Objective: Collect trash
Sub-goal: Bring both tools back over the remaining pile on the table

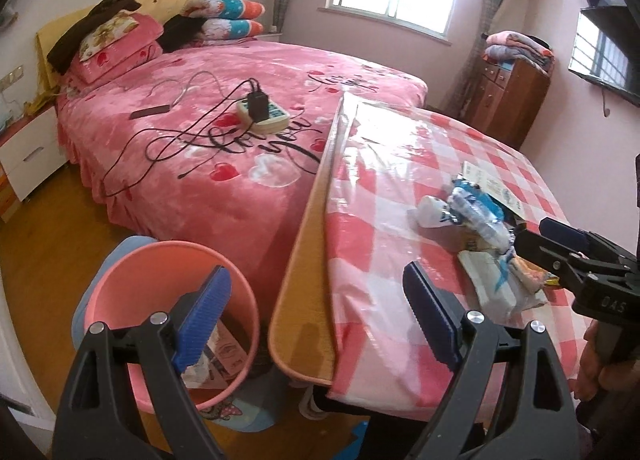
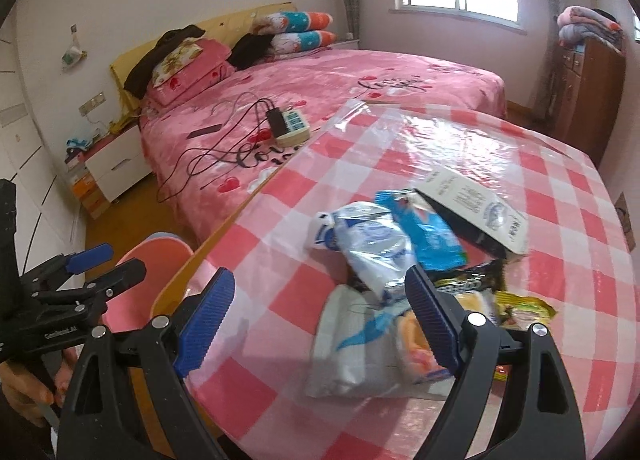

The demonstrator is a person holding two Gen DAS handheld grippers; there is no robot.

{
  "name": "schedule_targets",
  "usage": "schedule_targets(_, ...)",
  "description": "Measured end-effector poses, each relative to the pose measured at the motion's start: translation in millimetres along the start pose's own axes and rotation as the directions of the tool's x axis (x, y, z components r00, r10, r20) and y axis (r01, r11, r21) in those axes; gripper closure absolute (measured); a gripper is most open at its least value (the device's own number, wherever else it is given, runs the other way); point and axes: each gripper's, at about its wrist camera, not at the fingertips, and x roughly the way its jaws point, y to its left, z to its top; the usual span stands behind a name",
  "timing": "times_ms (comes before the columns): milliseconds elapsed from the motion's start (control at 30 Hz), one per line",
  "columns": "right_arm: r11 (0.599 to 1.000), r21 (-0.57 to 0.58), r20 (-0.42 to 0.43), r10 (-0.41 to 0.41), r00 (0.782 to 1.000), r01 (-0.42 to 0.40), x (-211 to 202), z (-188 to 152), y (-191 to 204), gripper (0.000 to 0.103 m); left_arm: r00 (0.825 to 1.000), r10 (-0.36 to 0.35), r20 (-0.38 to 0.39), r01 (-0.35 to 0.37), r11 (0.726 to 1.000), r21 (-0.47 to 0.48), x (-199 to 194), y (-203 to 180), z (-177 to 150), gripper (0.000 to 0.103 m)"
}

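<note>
Wrapper pile (image 2: pixel 404 284), near edge of checked table (image 2: pixel 560 187): light, crinkly, slippery; pinch at crumpled folds. Right gripper (image 2: pixel 320 324) and left gripper (image 1: pixel 316 320) apart, empty. Pink bin (image 1: pixel 120 284) below.

left gripper (image 1: pixel 316 316) jaws wide apart, right gripper (image 2: pixel 320 320) likewise, both empty

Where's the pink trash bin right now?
The round pink plastic trash bin stands on the floor at lower left in the left wrist view, between the pink bed and the checkered table's wooden edge, behind the left claw, with some trash already inside.
</note>
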Motion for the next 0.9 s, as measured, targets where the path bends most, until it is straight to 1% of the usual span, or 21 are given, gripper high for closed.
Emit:
schedule_targets(233, 0.999, 0.033, 0.018, -0.028, 0.999, 0.027, -9.8, -6.4, -22.1, 0.017, 0.999, -0.04, -0.002, 0.04, 0.998, 0.051, -3.0, -27.7, 0.9, 0.015)
schedule_targets(533, 0.995, 0.079, 0.037, -0.071, 0.997, 0.068, -21.0, -16.4, -52.2, 0.017, 0.995, -0.091, -0.028, 0.094, 0.988, 0.12, -2.3, -68.0, -3.2, 0.015)
schedule_targets(900, 0.985, 0.133, 0.039, -0.113, 0.993, 0.107, -28.2, -33.4, -84.8, 0.017, 0.99, -0.127, -0.067, 0.138, 0.974, 0.179, 6.3, -106.5, -10.2, 0.015)
